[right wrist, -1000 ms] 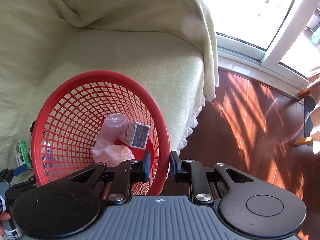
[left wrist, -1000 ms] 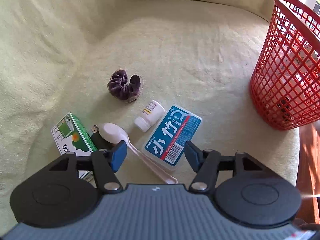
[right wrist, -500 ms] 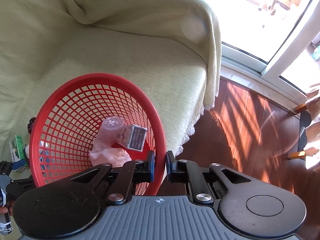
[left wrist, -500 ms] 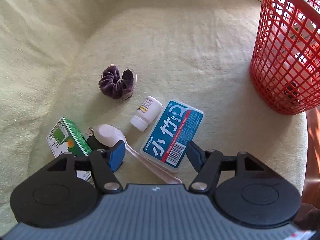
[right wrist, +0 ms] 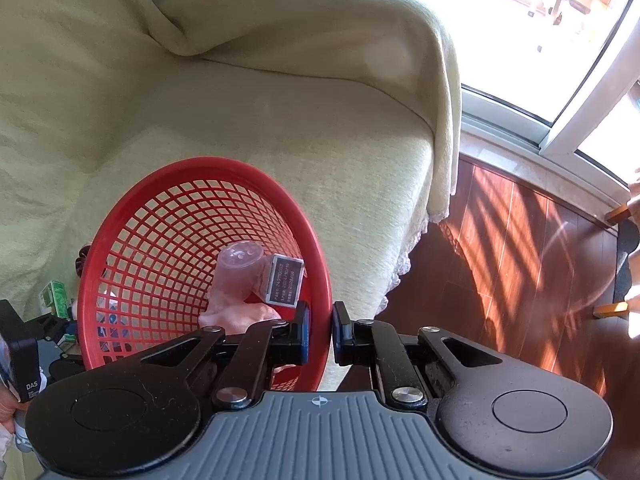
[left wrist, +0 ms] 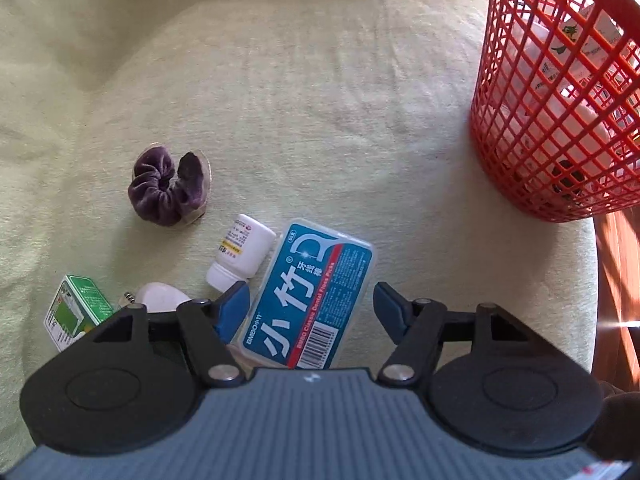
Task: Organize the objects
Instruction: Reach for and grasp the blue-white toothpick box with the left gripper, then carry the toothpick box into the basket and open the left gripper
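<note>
A blue floss-pick box (left wrist: 310,296) lies on the cream sofa cover, its near end between the fingers of my open left gripper (left wrist: 310,306). Beside it lie a white pill bottle (left wrist: 240,252), a purple scrunchie (left wrist: 170,188), a green carton (left wrist: 74,312) and a white spoon (left wrist: 160,296) partly hidden by the left finger. My right gripper (right wrist: 320,330) is shut on the rim of the red mesh basket (right wrist: 200,264), which stands on the sofa's right end (left wrist: 560,92). Inside it are a pink cup (right wrist: 240,268), a small grey box (right wrist: 286,284) and pink cloth.
The sofa's front edge drops to a wooden floor (right wrist: 520,260) on the right. A draped armrest (right wrist: 320,52) rises behind the basket. Bare cushion (left wrist: 320,100) stretches between the scattered items and the basket. A person's hand (right wrist: 8,408) shows at the far left.
The left gripper has moved forward and right, so the blue box now sits between its fingers. The right gripper has closed tighter on the basket rim and the basket has tilted slightly.
</note>
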`<state>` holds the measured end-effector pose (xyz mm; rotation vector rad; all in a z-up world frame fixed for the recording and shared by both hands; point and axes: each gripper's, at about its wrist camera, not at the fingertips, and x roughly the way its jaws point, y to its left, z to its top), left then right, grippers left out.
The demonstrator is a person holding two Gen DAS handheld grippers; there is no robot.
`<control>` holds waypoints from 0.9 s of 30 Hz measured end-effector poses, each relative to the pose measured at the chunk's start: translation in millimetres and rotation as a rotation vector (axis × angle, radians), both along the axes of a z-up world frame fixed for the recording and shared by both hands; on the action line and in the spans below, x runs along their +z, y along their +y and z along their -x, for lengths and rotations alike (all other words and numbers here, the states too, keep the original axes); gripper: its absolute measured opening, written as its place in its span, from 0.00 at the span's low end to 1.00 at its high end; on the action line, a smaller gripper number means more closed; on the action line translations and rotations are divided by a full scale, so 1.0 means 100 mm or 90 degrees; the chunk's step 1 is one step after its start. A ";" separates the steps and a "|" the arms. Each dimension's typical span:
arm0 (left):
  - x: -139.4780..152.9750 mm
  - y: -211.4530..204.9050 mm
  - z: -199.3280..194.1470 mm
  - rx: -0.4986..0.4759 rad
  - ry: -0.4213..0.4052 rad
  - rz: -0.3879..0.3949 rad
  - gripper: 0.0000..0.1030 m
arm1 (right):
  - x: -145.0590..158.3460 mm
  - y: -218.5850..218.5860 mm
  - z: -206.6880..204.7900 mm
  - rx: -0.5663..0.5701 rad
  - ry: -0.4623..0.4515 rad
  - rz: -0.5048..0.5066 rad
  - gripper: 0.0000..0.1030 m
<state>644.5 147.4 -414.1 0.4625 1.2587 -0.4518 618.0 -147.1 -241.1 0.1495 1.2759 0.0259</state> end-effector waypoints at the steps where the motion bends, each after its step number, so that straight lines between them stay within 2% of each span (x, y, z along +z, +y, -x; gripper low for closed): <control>1: -0.03 -0.01 -0.02 0.001 0.006 -0.002 0.58 | 0.00 0.00 0.00 0.000 0.000 0.000 0.08; 7: 0.00 0.00 -0.05 0.044 0.010 0.014 0.52 | 0.01 0.01 0.01 0.003 0.000 0.000 0.08; 12: 0.22 0.10 0.01 0.109 0.007 0.042 0.52 | 0.01 0.03 -0.01 0.009 0.000 0.004 0.08; 19: 0.91 0.10 0.15 0.180 -0.018 0.090 0.52 | 0.03 0.07 -0.02 0.018 -0.003 0.007 0.08; 27: 1.61 -0.04 0.13 0.213 -0.055 0.146 0.52 | 0.06 0.11 -0.03 0.031 -0.006 0.003 0.08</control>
